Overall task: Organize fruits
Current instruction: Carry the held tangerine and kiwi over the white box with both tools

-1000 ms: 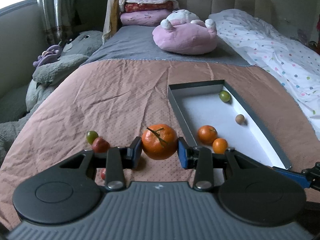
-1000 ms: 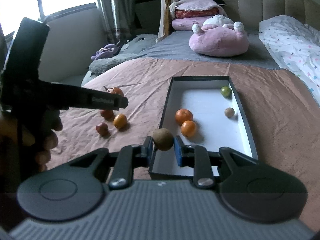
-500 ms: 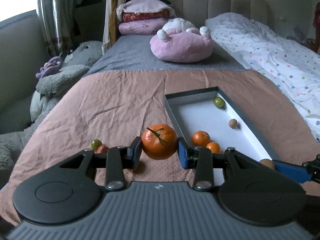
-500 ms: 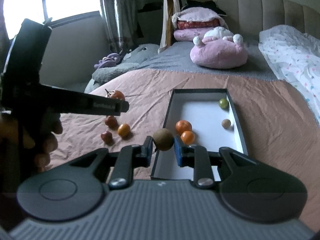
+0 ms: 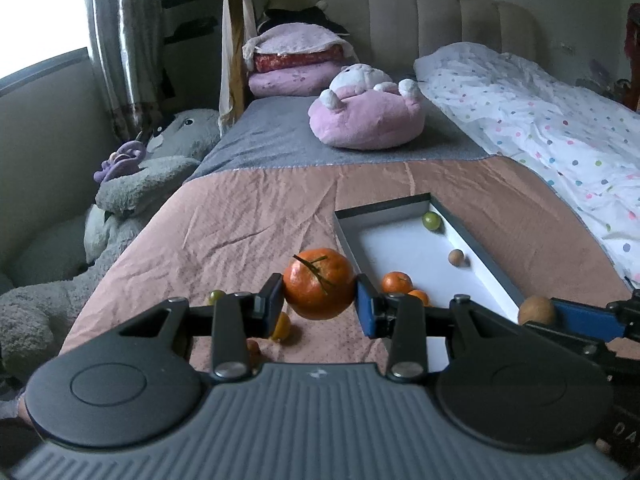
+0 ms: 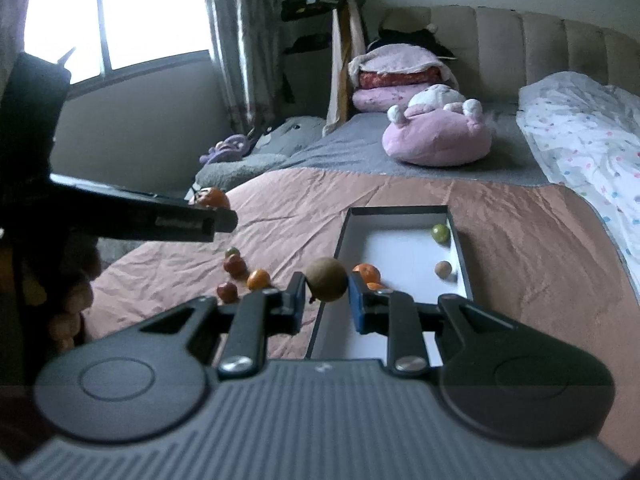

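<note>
My left gripper (image 5: 319,303) is shut on a large orange with a stem (image 5: 319,283), held above the pink bedspread just left of the box. My right gripper (image 6: 326,297) is shut on a brown round fruit (image 6: 327,279), above the near left corner of the dark-rimmed box (image 6: 461,245). In the left wrist view that brown fruit (image 5: 536,310) shows at the right, between blue pads. Inside the box (image 5: 381,208) lie two small oranges (image 5: 396,282), a green fruit (image 5: 432,221) and a small brown ball (image 5: 456,257). Loose fruits (image 6: 258,279) lie on the bedspread left of the box.
A pink plush cushion (image 5: 366,120) sits on the grey sheet beyond the bedspread. A dotted white duvet (image 5: 540,120) runs along the right. Grey soft toys (image 5: 152,168) crowd the left bed edge. A hand (image 6: 64,312) grips the left tool at the frame's left.
Both grippers have risen and drawn back with their fruits still held. The box and loose fruits now look smaller and lower in both views.
</note>
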`<state>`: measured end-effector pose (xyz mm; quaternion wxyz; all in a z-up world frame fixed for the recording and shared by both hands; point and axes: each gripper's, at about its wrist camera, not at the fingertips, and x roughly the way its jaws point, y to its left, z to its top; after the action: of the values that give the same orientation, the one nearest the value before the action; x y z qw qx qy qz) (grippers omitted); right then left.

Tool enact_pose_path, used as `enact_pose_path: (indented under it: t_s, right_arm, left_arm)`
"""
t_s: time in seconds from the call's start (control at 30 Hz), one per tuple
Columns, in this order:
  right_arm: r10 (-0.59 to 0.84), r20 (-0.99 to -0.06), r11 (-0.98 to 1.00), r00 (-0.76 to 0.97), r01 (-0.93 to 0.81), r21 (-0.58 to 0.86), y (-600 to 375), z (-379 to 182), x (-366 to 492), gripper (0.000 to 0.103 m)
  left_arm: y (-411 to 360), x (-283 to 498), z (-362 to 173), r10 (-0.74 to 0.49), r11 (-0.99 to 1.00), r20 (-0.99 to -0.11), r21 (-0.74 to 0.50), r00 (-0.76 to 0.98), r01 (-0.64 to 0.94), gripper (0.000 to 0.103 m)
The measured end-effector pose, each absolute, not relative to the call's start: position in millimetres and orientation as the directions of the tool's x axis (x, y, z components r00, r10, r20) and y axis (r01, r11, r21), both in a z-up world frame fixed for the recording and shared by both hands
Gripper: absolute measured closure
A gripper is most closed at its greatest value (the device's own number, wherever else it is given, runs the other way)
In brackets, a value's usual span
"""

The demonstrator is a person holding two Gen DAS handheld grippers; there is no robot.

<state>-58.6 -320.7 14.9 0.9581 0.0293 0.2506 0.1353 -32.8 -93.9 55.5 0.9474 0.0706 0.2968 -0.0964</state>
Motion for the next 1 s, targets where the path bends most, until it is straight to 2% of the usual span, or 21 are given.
enact_pose_path:
  t_s: [0.5,1.0]
  right_arm:
    - [0.17,-0.444,0.983,0.88,-0.121,0.137,-351,23,-89,0.077]
    - [0.147,-0.492,0.983,0.858,-0.073,0.166,-357,10,-64,0.077]
  left_arm:
    - [-129,-34,58,-0.211,0.947,-0.585,0.075,0.783,0.312,0.059]
    - [-162,12,50,-0.283,0.924,-0.598,0.04,0.75,0.38,0.059]
